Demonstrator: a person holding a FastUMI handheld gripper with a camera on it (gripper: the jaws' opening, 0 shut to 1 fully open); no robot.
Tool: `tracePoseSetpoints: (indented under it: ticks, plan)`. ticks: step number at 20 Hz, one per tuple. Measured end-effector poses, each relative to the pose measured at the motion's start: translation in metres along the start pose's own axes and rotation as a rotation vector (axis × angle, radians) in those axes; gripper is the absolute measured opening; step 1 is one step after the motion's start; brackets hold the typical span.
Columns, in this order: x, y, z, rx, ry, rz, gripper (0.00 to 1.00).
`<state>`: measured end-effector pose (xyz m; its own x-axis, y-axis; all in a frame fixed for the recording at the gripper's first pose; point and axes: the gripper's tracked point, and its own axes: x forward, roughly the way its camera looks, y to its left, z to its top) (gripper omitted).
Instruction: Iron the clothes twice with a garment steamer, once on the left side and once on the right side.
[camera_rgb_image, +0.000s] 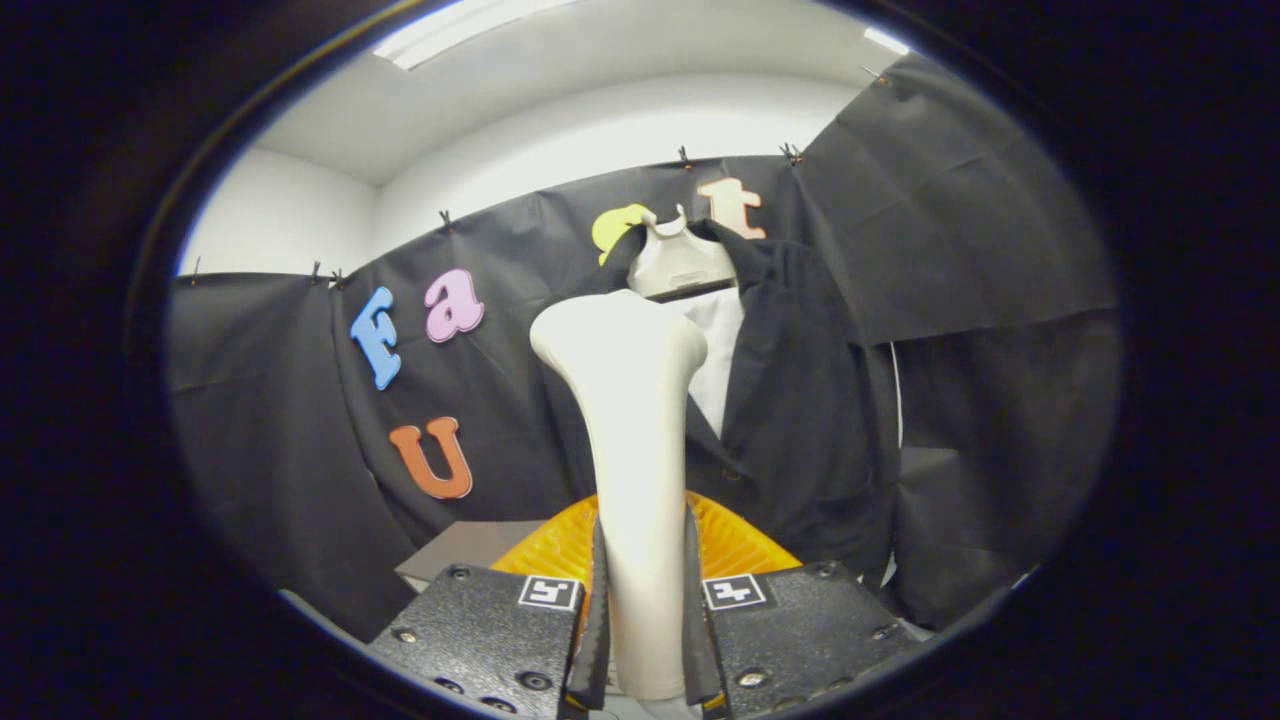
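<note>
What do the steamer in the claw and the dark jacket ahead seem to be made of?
The steamer, clamped between both fingers of the claw, looks like smooth cream plastic with a soft satin sheen and moulded curves. The jacket beyond it looks like matte dark woven fabric, hanging in soft folds; the exact fibre can't be told. The hanger also looks like pale plastic.

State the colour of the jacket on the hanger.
Black jacket, clearest in the gripper view, beyond the gripper shut on the steamer.

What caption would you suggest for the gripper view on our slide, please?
Tool shut on the white garment steamer, its head raised before the dark jacket on its hanger.
</note>
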<state>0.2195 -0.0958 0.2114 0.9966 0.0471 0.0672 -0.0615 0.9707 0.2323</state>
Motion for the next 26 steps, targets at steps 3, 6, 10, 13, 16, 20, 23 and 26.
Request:
tracePoseSetpoints:
  ticks: [3, 6, 10, 13, 16, 20, 23, 26]
  plan:
    - [0.024, -0.012, 0.001, -0.025, 0.015, -0.004, 0.32]
    - [0.05, -0.008, -0.004, -0.043, 0.036, 0.011, 0.32]
    - [0.079, -0.002, -0.019, -0.072, 0.067, 0.015, 0.32]
    - [0.09, -0.001, -0.026, -0.093, 0.073, 0.004, 0.32]
    - [0.093, -0.005, -0.038, -0.119, 0.092, -0.009, 0.32]
    - [0.094, -0.016, -0.06, -0.142, 0.118, -0.034, 0.32]
    - [0.091, -0.023, -0.075, -0.147, 0.142, -0.049, 0.32]
    - [0.091, -0.029, -0.088, -0.153, 0.157, -0.062, 0.32]
